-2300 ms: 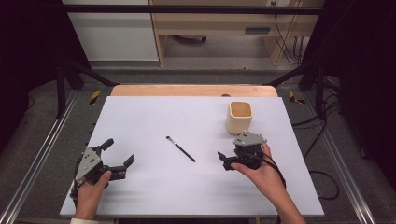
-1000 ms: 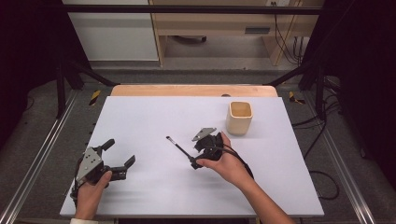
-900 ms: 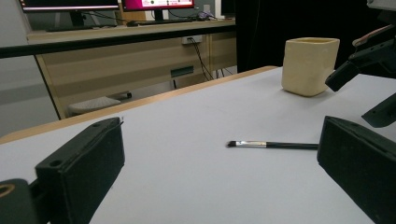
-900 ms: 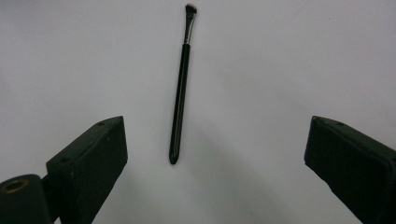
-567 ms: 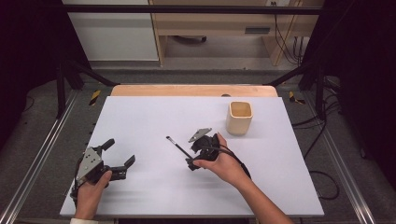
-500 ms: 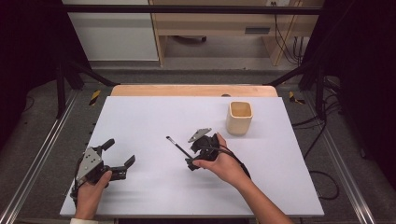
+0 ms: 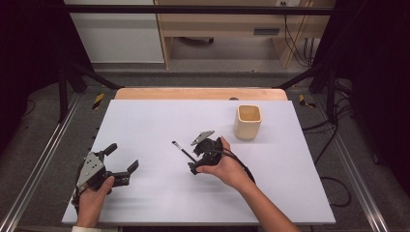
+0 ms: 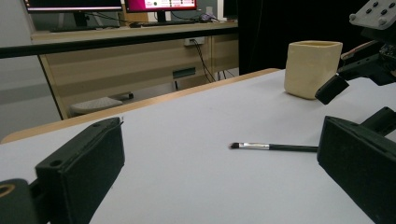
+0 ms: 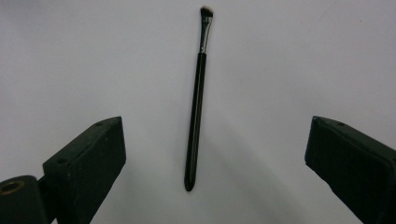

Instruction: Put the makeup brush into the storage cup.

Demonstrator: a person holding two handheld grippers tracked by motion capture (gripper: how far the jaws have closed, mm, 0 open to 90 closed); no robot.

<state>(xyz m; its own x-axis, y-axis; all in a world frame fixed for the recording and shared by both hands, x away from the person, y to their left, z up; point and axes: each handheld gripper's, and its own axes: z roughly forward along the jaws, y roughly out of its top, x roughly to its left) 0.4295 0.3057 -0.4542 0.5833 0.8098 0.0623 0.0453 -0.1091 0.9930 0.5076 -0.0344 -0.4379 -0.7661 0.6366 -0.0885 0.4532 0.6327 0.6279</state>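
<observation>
The right gripper [image 7: 193, 162] was held near the middle of the table [image 7: 145, 121], tilted down over the near end of the brush [image 7: 183, 151]. In the right gripper view its jaws stood wide apart, released, with the brush [image 9: 196, 102] lying flat on the white surface between them and touching neither. The brush pointed away from that camera: bristle tip far, handle end near. Both jaws were cut off by the bottom and side edges of that view, so their full length could not be seen.

In the high view the person's right hand [image 7: 225, 166] covered most of the gripper body, and the gripper hid the handle end of the brush; only the bristle half could be made out.

The left gripper [image 7: 121, 162] rested at the near left part of the table, held by the left hand [image 7: 92, 195]. Its jaws were also spread open and held nothing. In the left gripper view the brush [image 8: 275, 147] lay well ahead, its handle end hidden behind that gripper's own jaw at the right of that view. The right gripper [image 8: 369, 56] appeared at the upper right edge there, cropped by the frame.

The cream cup [image 7: 248, 122] stood upright beyond the right gripper, apart from the brush. Its inside could not be seen in the left gripper view.
</observation>
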